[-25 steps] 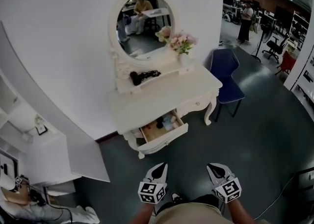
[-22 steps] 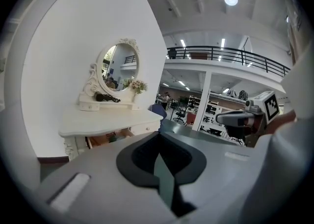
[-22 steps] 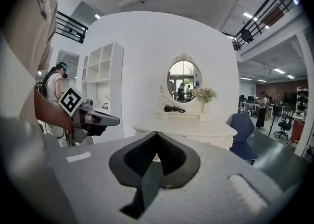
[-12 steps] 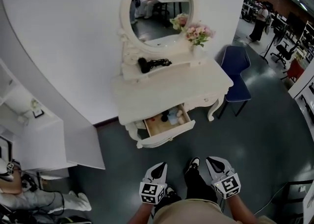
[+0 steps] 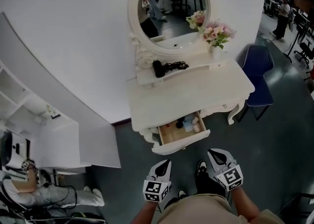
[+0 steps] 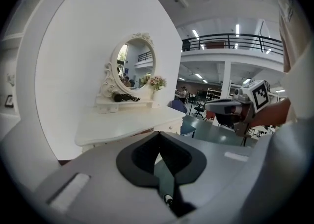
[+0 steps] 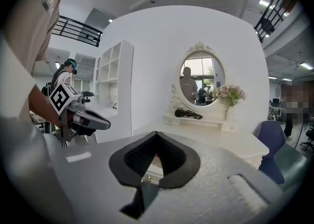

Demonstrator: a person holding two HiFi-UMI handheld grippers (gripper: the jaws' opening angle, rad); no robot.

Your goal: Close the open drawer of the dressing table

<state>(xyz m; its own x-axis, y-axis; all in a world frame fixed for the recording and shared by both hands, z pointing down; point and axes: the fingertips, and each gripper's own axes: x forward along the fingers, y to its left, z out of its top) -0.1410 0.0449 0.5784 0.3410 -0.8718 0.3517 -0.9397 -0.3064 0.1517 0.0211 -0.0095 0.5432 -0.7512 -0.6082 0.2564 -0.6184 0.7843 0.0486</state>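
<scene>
The white dressing table (image 5: 196, 90) stands against the wall. Its left drawer (image 5: 182, 143) is pulled out, showing a wooden floor and several small bottles (image 5: 190, 122). My left gripper (image 5: 165, 163) is held low in front of the drawer, a short way from its front panel, jaws shut and empty. My right gripper (image 5: 214, 153) is beside it to the right, also shut with nothing in it. In the left gripper view the left gripper (image 6: 158, 134) points at the tabletop (image 6: 132, 122). In the right gripper view the right gripper (image 7: 156, 133) points at the table (image 7: 230, 142).
An oval mirror (image 5: 171, 10), a vase of flowers (image 5: 217, 34) and a black hair dryer (image 5: 167, 67) sit on the table's shelf. A blue chair (image 5: 260, 76) stands to its right. A white shelf unit (image 5: 29, 120) and a seated person (image 5: 19, 181) are at left.
The table and its open drawer have come closer to both grippers and shifted right in the head view. Both grippers stayed shut, held low in front of the person.
</scene>
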